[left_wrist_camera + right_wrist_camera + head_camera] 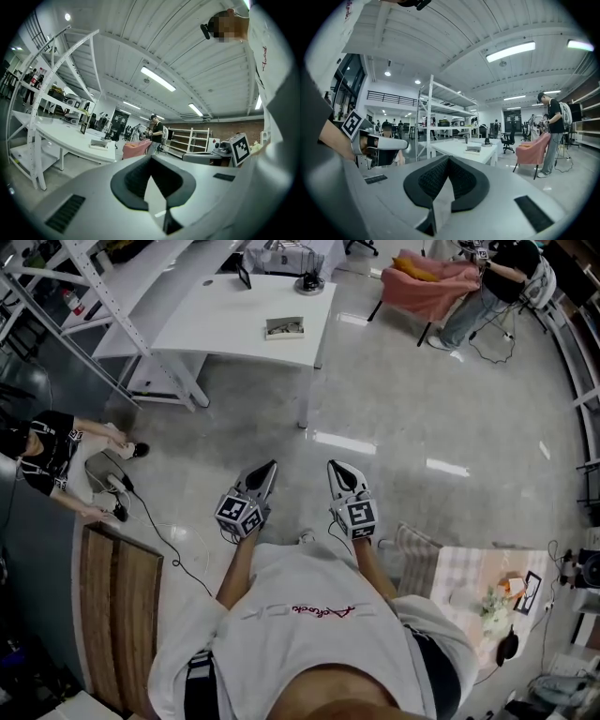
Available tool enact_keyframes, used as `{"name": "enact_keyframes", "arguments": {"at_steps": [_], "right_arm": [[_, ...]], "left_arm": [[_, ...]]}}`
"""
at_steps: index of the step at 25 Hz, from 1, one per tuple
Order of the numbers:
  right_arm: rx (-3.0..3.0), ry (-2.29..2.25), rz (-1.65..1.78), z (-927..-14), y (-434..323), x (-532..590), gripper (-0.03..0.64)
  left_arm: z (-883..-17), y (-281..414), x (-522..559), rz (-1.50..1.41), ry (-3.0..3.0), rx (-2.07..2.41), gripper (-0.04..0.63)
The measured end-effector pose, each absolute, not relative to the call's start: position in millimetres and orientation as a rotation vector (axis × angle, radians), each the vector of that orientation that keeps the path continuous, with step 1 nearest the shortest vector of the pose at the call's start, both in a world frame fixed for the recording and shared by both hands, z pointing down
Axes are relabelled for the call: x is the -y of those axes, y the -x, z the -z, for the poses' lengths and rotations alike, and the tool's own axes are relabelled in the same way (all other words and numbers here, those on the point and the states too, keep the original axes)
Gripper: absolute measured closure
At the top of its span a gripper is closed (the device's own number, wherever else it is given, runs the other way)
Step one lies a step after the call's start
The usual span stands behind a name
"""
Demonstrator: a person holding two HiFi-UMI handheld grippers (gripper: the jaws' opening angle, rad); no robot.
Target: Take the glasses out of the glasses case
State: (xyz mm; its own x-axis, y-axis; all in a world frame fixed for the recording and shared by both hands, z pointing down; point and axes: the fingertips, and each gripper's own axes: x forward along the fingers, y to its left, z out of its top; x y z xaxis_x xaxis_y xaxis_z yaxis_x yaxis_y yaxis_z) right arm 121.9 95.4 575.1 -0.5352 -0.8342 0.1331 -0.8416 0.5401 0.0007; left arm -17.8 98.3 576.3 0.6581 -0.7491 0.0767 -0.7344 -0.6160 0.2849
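Glasses case, seemingly the small flat box on the white desk, lies well ahead across the floor, so the left gripper and right gripper point level, both closed and empty.

The head camera looked steeply down from above the person, with the left tongs and right tongs close below and the white table far ahead. Each tongs camera sat low behind its own jaws, facing level across the room. Both caught that table and the pink chair, and each glimpsed the other tongs at its edge.
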Motion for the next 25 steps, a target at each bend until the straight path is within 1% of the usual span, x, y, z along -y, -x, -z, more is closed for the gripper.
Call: {"name": "enact_keyframes", "arguments": {"at_steps": [5,13,25], "right_arm": [[2.663,-1.442,-0.087,-576,-127,-85,0.586],[2.665,-1.437,-0.077,-582,-121,-53,0.586],[2.647,-1.421,-0.055,-588,-97,50,0.586]], "left_arm": [[-577,9,-89,0.083,-2.598,1.176,0.569],[-584,13,-60,0.099,-2.591,1.180,0.569],[-590,29,49,0.142,-2.598,1.157,0.570]]}}
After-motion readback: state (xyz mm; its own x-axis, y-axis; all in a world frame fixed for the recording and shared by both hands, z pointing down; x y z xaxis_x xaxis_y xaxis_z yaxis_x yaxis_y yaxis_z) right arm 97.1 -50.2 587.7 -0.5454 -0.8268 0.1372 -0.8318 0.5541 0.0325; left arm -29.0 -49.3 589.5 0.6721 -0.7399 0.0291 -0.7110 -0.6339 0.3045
